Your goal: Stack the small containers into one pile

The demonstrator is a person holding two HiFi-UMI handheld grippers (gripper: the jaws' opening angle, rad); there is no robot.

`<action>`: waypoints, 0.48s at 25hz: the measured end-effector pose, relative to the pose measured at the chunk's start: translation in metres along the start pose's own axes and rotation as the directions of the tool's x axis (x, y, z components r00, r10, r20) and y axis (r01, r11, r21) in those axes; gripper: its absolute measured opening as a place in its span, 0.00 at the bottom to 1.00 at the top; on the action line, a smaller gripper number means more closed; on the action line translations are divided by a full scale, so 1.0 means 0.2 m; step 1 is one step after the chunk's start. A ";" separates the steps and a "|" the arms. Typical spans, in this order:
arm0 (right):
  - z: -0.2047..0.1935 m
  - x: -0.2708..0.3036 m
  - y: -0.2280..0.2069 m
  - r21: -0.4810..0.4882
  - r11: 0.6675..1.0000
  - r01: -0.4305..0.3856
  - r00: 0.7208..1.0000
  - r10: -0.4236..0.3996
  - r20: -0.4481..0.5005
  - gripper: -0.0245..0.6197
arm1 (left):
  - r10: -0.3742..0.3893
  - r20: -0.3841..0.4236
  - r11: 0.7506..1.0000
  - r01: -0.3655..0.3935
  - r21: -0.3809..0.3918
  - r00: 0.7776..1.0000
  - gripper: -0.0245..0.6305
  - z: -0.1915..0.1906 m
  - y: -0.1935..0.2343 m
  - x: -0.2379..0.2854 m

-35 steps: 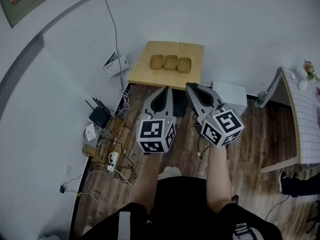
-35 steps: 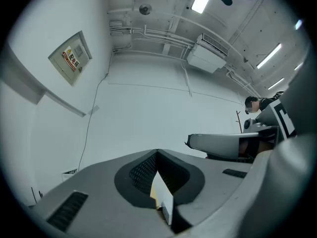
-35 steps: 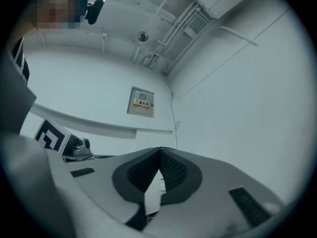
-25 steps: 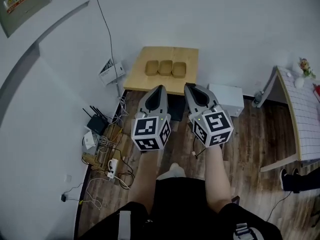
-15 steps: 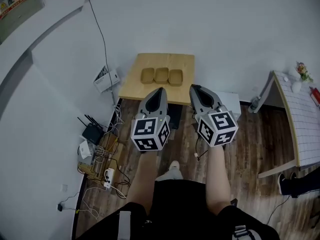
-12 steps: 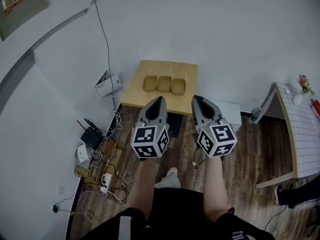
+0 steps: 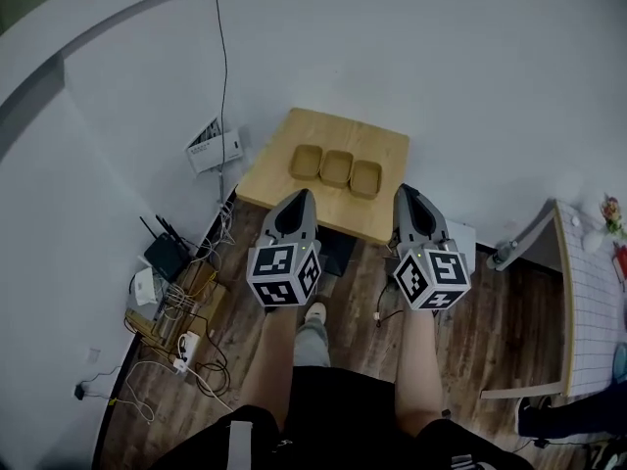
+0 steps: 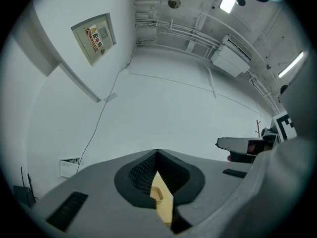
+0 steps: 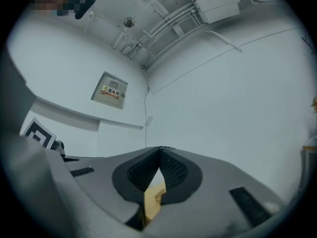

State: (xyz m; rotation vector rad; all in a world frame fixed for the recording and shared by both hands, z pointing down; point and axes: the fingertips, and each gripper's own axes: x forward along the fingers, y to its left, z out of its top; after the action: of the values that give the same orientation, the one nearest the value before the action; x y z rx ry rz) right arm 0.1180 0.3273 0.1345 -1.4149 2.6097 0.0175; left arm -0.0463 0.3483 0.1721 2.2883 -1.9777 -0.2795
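Three small tan containers stand in a row on a low wooden table [image 7: 294,189]: the left one [image 7: 307,162], the middle one [image 7: 337,168] and the right one [image 7: 366,178]. My left gripper [image 7: 301,195] hovers over the table's near edge, short of the left container, jaws shut with nothing between them. My right gripper [image 7: 404,190] hangs by the table's near right corner, also shut and empty. In the left gripper view the closed jaws [image 8: 157,152] leave a slit that shows a sliver of table and one container [image 8: 157,194]. The right gripper view [image 9: 159,149] shows the same kind of sliver.
A white box [image 7: 214,148] leans on the wall left of the table. A router [image 7: 162,256] and tangled cables with a power strip [image 7: 181,346] lie on the wooden floor at the left. A white-topped table [image 7: 588,302] stands at the right, a dark mat [image 7: 338,253] under the low table.
The person has stepped closer to the low table. Both grippers, still shut, now reach its near edge instead of hanging over the floor short of it.
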 end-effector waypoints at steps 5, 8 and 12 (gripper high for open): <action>-0.17 0.26 0.03 -0.003 0.996 -0.084 0.996 0.084 0.008 0.05 | 0.072 -0.016 0.997 -0.072 0.020 0.997 0.04 -0.11 0.22 0.15; -0.26 0.45 0.03 0.022 0.994 -0.108 0.994 0.107 0.003 0.05 | 0.115 -0.034 0.993 -0.114 0.023 0.993 0.04 -0.14 0.38 0.27; -0.33 0.68 -0.01 -0.046 0.993 -0.111 0.993 0.109 -0.033 0.05 | 0.127 -0.071 0.992 -0.125 0.036 0.989 0.04 -0.16 0.49 0.49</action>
State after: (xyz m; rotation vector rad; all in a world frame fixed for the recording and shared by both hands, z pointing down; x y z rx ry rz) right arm 0.0370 0.2076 0.1775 -1.2940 2.7273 0.0737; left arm -0.1206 0.2356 0.2152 2.1471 -2.0932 -0.1524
